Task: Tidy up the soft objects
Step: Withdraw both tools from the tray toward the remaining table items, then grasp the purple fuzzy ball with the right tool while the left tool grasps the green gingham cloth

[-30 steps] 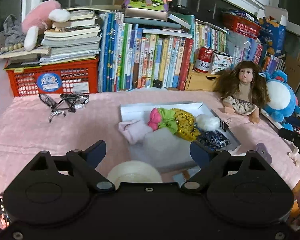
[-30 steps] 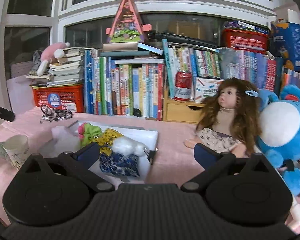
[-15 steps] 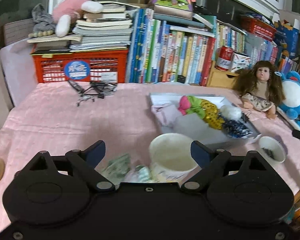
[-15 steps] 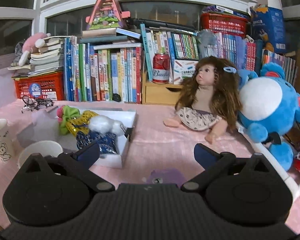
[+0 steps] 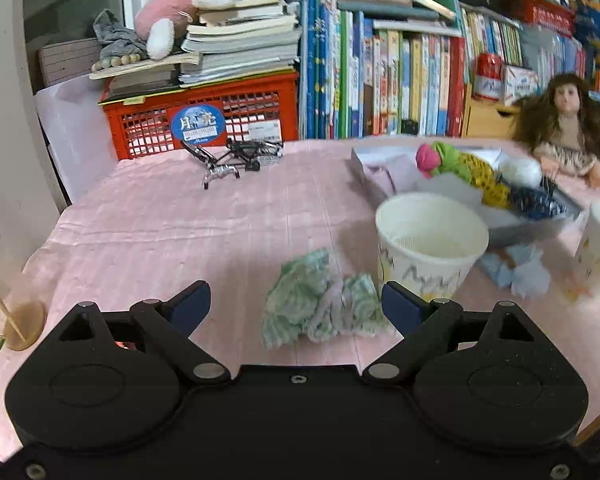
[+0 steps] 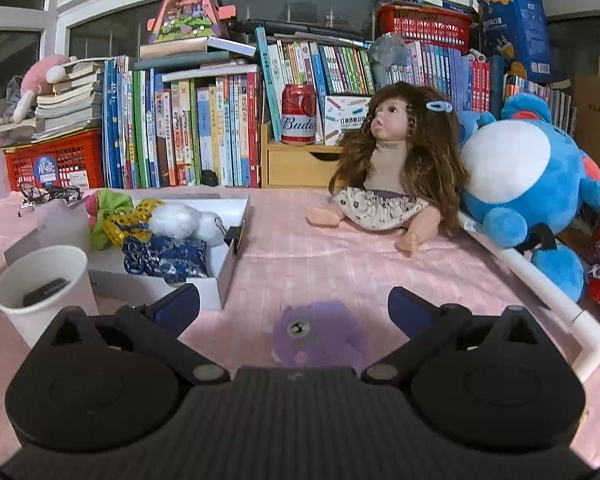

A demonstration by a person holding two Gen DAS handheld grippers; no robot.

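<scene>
Pink, faintly ribbed cloth is covering the table, and everything is sitting on it in front of a wall of upright books.

Nearest the left gripper, whose blue-padded jaws are standing wide and gripping nothing, a crumpled green checked cloth scrunchie is lying on the table between the fingertips without touching them; its long axis is running across the view, and its near edge is disappearing behind the black gripper body. Just right of the scrunchie a printed paper cup is standing upright, mouth up. Beyond the cup a shallow white box is holding soft things in a row: pink and green fabric, yellow sequinned cloth, a white fluffy ball, dark blue patterned cloth. Right of the cup a pale blue frilly piece is too blurred to identify.

Across the table, the right gripper is likewise hanging wide and empty over a fuzzy purple plush piece lying flat, with a small round button showing on top; its lower part is hidden by the gripper. Beyond the plush piece a long-haired doll is sitting beside a round blue plush toy, partly cut off.
</scene>
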